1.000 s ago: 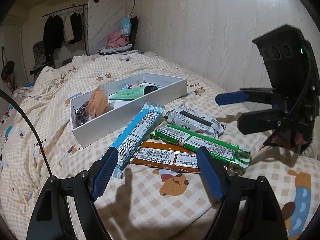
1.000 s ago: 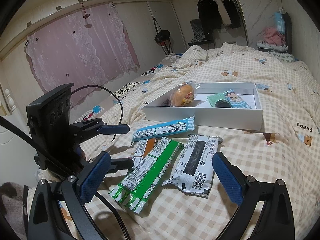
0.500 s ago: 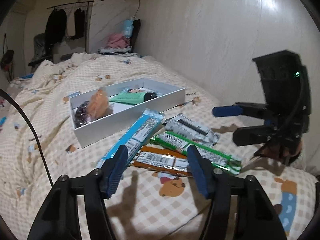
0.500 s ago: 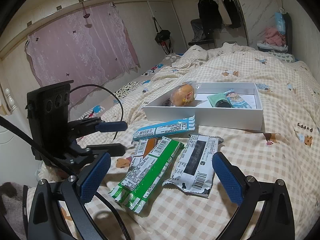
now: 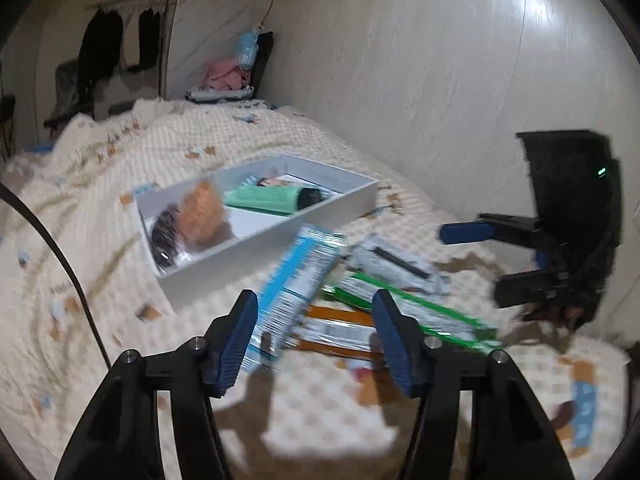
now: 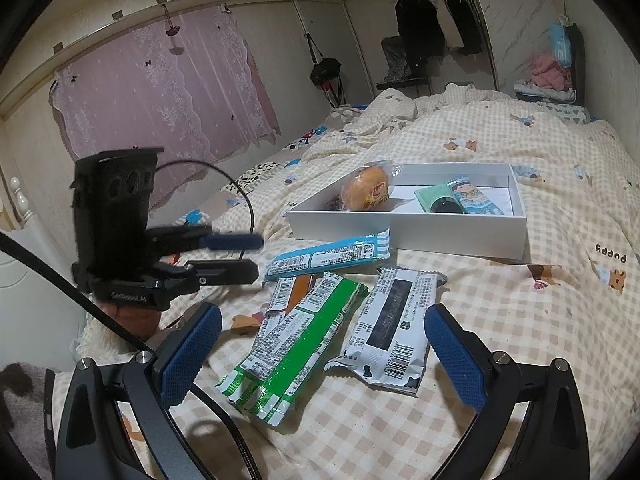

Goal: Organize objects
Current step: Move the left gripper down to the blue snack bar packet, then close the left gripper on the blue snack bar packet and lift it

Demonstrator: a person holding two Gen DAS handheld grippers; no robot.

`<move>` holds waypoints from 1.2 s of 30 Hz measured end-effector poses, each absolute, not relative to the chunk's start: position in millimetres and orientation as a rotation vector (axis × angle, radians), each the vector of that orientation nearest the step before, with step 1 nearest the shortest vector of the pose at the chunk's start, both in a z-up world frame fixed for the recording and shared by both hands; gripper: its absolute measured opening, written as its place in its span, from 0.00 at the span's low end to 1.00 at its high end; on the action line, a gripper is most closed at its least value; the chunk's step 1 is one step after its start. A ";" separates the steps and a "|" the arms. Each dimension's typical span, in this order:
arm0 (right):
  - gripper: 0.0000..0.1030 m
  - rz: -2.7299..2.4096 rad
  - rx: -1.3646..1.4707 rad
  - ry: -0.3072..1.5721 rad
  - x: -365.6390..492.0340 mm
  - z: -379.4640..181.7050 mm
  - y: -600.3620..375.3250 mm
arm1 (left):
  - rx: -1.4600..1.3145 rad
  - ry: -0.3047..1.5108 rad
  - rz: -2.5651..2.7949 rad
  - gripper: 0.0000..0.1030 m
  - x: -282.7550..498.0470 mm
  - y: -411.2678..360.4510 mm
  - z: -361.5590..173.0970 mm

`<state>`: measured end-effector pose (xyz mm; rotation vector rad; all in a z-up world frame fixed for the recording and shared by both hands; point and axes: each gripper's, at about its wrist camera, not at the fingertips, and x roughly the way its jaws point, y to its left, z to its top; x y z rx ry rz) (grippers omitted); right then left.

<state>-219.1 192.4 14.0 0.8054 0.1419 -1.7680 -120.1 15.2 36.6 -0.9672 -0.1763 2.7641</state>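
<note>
Four snack packets lie on the checked blanket: a blue one (image 6: 328,254), a green one (image 6: 296,344), a white-and-black one (image 6: 394,328) and an orange one (image 5: 336,332) partly under the others. Behind them stands a white box (image 6: 440,236) holding a wrapped bun (image 6: 366,190), a green tube (image 6: 434,196) and a pale blue tube (image 6: 474,198). My left gripper (image 5: 314,300) hovers half open at the near end of the blue packet (image 5: 298,280), not pressing it. My right gripper (image 6: 323,316) stands wide open above the green and white packets, holding nothing.
The bed runs along a pale wall (image 5: 440,80) on its right side. A black cable (image 6: 248,200) loops from the left gripper (image 6: 250,256). A pink curtain (image 6: 160,80) and a clothes rack (image 6: 432,20) stand beyond the bed. Blanket folds rise behind the box.
The left gripper's jaws have narrowed from wide to about half. It has moved forward toward the blue packet. The right gripper and the packets have stayed put.
</note>
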 end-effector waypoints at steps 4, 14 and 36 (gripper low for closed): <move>0.99 -1.765 0.812 0.139 -221.5 13.3 192.3 | -1.047 -0.238 2.720 0.62 -138.1 -1.6 17.8; 0.99 -1.761 0.817 0.136 -222.4 13.2 192.6 | -1.081 -0.365 2.628 0.61 -148.4 -15.6 -3.5; 0.99 -1.757 0.821 0.133 -222.3 12.4 192.8 | -1.025 -0.421 2.758 0.32 -100.2 -20.3 30.6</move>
